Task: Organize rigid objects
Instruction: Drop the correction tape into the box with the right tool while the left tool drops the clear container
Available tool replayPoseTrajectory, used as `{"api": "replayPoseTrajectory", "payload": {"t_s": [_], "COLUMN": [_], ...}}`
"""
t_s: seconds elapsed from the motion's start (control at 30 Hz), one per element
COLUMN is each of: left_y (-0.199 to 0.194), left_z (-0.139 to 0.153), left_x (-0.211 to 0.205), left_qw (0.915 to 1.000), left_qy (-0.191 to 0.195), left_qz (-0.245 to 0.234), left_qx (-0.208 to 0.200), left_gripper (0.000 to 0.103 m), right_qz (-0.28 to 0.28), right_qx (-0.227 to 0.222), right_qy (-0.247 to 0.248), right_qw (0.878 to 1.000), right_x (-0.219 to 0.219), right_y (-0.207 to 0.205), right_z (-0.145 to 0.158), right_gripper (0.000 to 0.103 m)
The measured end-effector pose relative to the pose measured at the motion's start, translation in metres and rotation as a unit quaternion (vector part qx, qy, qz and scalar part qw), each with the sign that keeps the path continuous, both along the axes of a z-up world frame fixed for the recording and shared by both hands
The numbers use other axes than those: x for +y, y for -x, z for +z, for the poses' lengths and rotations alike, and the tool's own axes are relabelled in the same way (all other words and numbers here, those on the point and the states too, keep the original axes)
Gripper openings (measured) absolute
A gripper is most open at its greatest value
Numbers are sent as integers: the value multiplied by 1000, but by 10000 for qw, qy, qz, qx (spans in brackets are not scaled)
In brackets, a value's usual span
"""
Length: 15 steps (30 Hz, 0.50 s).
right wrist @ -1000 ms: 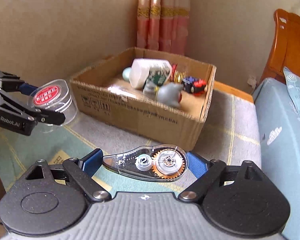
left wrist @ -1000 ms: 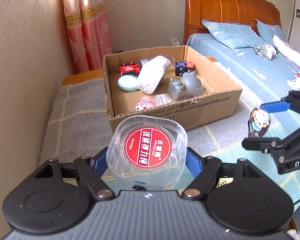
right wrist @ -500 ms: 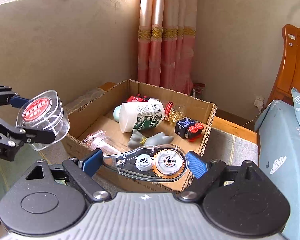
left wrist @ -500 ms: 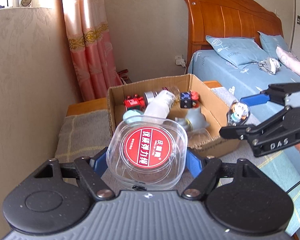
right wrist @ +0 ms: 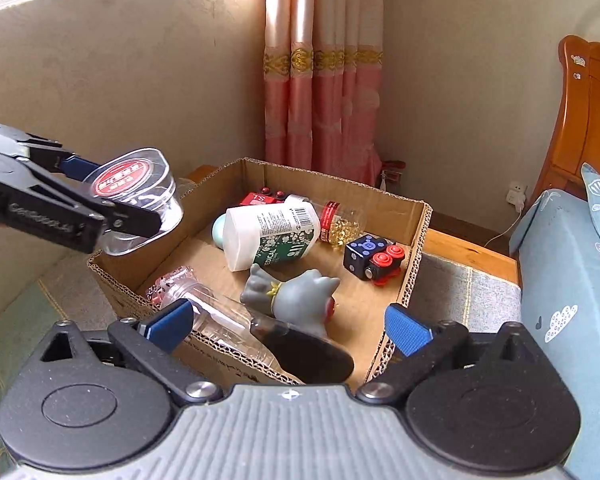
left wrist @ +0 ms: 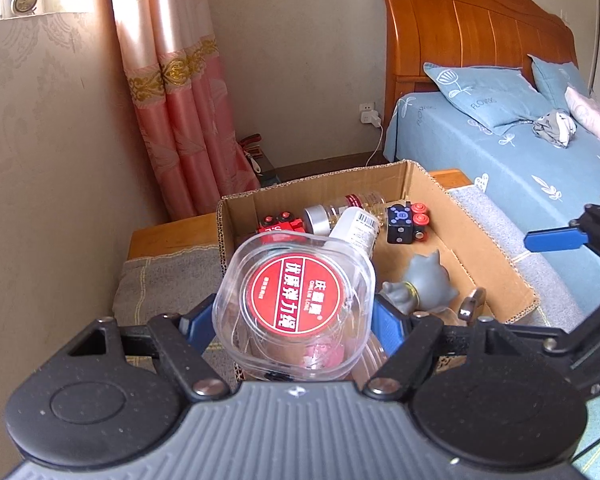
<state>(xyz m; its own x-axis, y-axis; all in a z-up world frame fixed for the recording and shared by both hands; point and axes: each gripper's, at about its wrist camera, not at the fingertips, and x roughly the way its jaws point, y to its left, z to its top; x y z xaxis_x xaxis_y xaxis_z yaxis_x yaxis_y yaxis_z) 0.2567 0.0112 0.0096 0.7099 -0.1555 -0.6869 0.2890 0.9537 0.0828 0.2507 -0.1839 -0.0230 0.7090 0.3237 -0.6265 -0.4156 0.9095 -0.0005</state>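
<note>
Two tongs hung over the box [right wrist: 414, 240]: left tongs [left wrist: 292, 316] pinched a clear tub [left wrist: 296, 300] at 10 o'clock; right tongs [right wrist: 288, 322] were spread, holding nothing.

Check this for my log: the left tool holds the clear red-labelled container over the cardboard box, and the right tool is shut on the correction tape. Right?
Not quite. The right tool is open and empty, as the right wrist view shows. The rest holds: the left tool is shut on the clear red-labelled container, over the near corner of the cardboard box.
</note>
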Motion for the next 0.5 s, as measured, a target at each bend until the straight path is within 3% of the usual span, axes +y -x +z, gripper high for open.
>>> {"api": "replayPoseTrajectory", "payload": {"t_s": [0.5], "left_y": [-35], "left_z": [-16], "left_x": [-6], "left_qw": [9997], "left_qy": [96], "left_qz": [157], "left_qx": [181], "left_gripper": [78], "right_qz": [56], "right_qx": [-89], "right_qy": [56], "right_qw": [9999], "right_x": [2], "right_y": [18], "right_z": [11], "right_gripper": [103]}}
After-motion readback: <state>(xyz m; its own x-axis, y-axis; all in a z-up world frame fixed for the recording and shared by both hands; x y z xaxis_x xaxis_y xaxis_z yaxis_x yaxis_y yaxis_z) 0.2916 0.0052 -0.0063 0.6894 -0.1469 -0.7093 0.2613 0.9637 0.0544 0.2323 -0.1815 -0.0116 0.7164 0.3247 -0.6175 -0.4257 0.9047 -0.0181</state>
